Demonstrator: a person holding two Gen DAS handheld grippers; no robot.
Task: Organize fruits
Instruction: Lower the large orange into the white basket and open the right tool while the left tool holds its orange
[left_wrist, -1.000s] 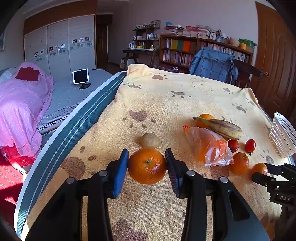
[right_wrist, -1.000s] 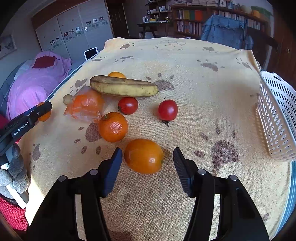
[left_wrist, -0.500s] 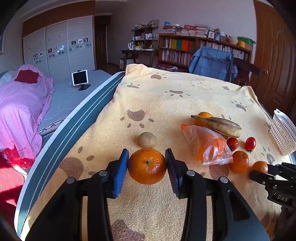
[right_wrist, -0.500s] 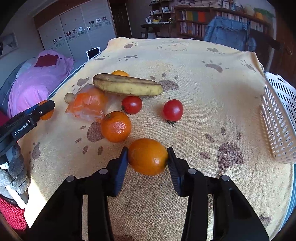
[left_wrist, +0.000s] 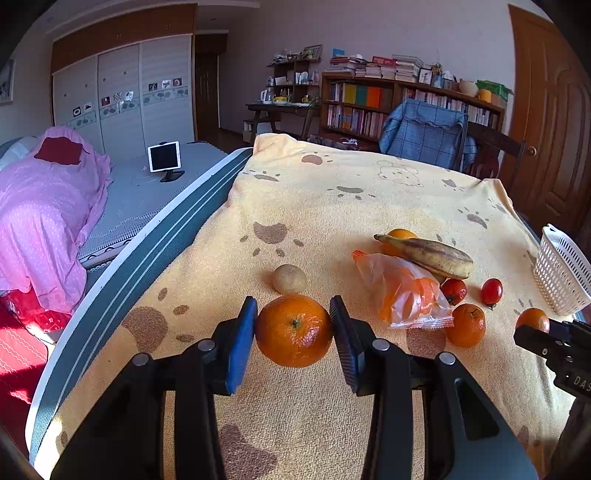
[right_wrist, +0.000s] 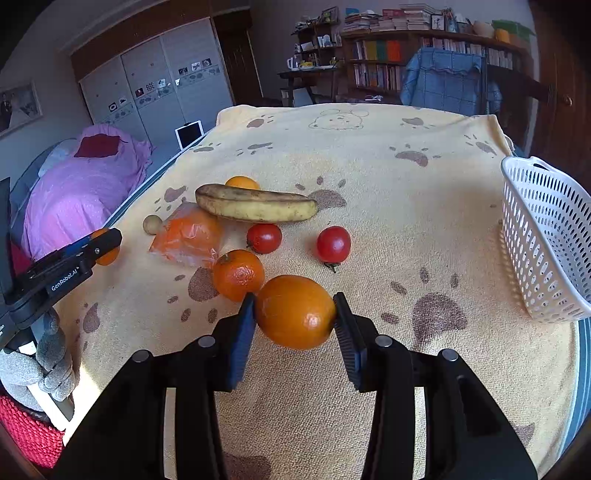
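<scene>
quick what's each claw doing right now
Left claw: shut on the dimpled round orange mandarin.
Right claw: shut on the smooth round orange fruit.

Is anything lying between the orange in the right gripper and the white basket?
Nothing visible: between the smooth orange clamped in the right gripper and the white slotted plastic basket lies only bare paw-print yellow blanket.

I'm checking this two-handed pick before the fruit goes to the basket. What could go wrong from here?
1. The right gripper holds its smooth orange only at two side points; a fast swing toward the white basket might let it slip.
2. The loose mandarin sits right beside the right jaws and could be knocked rolling.
3. The left gripper pinches its mandarin the same way.
</scene>
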